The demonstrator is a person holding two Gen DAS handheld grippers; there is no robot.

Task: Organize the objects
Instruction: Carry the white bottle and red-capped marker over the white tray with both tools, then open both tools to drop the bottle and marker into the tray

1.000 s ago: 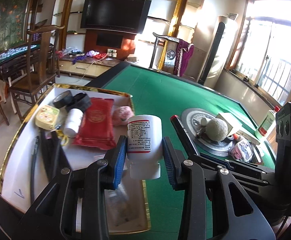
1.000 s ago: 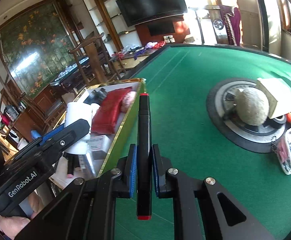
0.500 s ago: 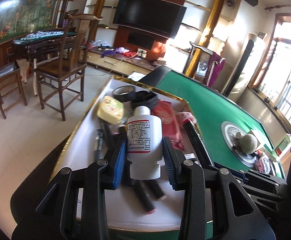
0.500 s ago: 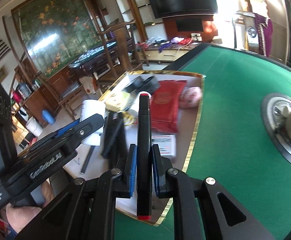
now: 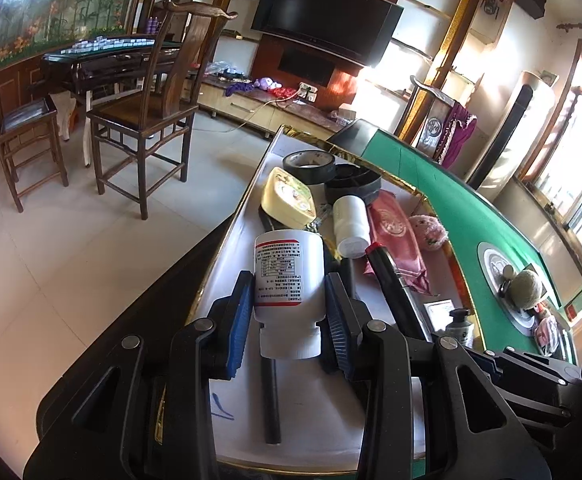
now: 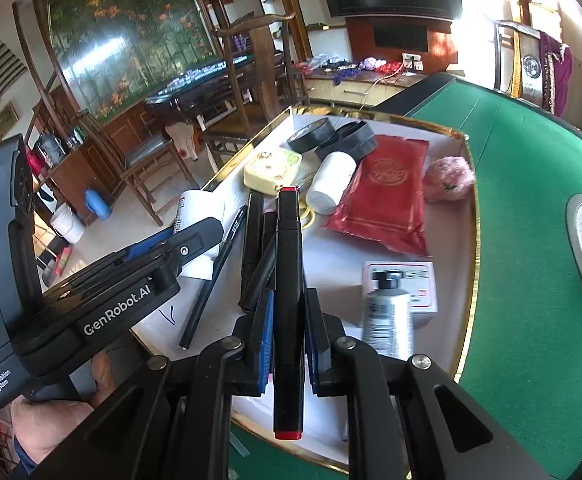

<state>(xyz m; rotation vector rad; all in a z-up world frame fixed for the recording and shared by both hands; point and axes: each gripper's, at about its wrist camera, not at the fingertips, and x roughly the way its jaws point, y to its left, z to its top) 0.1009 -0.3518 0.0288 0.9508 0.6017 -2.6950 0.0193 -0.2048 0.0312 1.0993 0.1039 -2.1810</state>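
White bottle (image 5: 289, 276): held cap toward the camera between the blue pads, printed label with a red band, above the near part of the tray.
Marker (image 6: 288, 280): black barrel with red ends, clamped lengthwise, pointing away over the tray.
Tray (image 6: 465, 240): white, gold-rimmed, lying on the green table (image 6: 531, 208).
Near items: black pens (image 6: 253, 240) lie under the marker; a small grey tube (image 6: 387, 312) rests across a white box (image 6: 423, 276).
Far items: a second white bottle (image 6: 331, 182) lies on its side, touching a red packet (image 6: 387, 196); a pink fluffy ball (image 6: 449, 179) sits just beside the packet; a yellow case (image 6: 273, 170), a tape roll (image 6: 311, 136) and a black ring (image 6: 351, 140) lie at the far end.
Left gripper (image 5: 287, 312): partly spread, pads pressing the white bottle's sides.
Right gripper (image 6: 289, 336): closed down to the marker's width, gripping it.
Hand (image 6: 51, 416): grips the left gripper's handle.
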